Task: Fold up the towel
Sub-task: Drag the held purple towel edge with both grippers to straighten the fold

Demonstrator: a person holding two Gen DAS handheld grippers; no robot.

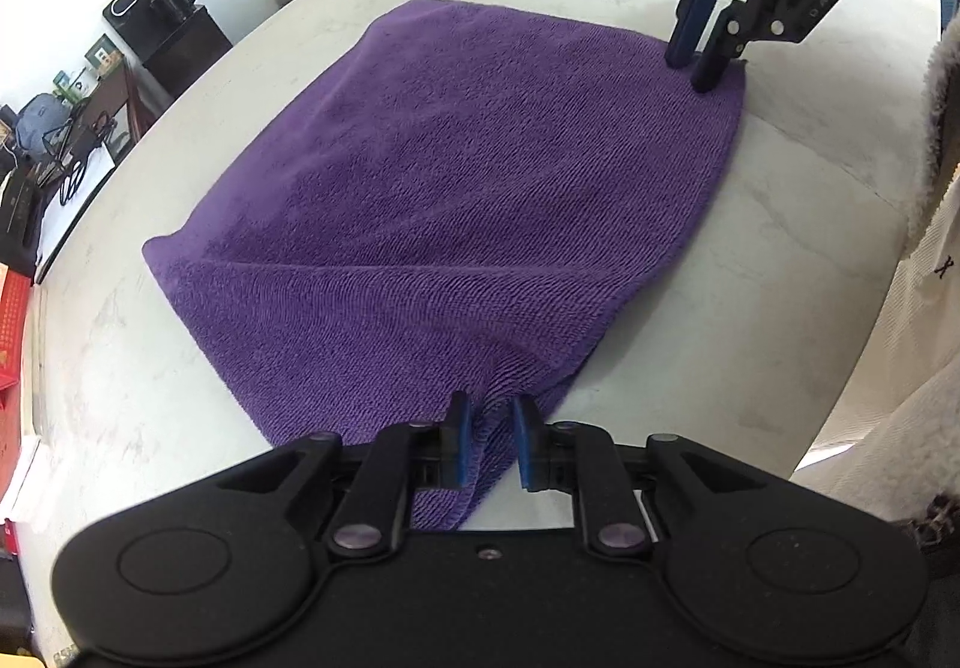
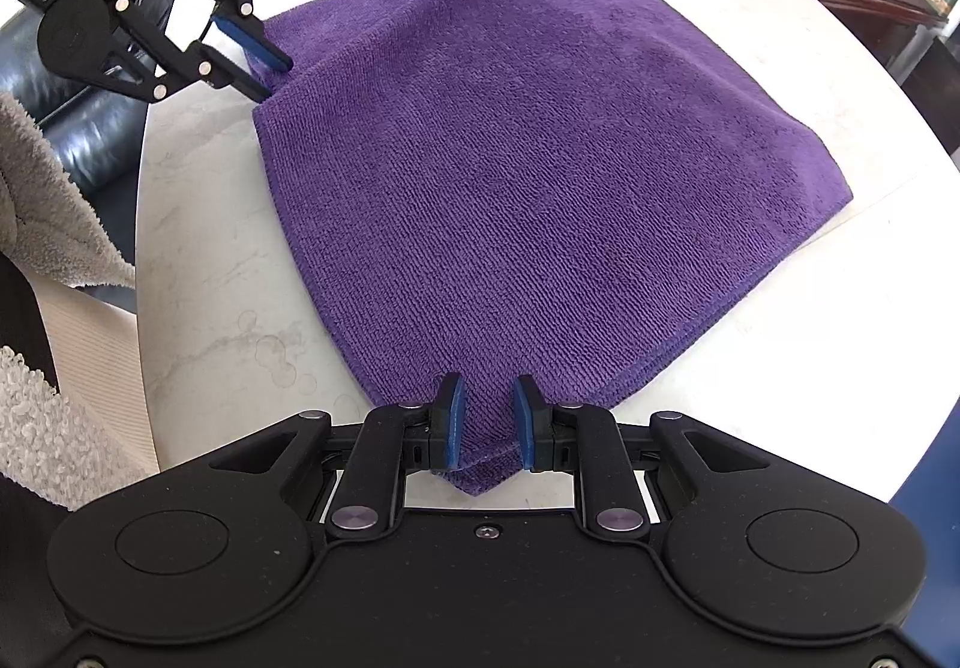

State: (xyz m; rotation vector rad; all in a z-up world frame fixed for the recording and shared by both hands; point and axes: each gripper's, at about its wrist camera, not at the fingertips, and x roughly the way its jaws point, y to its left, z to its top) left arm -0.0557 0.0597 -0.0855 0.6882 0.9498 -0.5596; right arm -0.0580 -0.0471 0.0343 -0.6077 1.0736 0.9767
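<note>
Both grippers pinch corners of the folded, ribbed purple towel.

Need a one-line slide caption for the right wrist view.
Right tool and left tool each hold a corner of the purple towel on the white table.

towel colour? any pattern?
Plain purple towel with a fine ribbed weave and no print; it shows best in the right wrist view.
</note>
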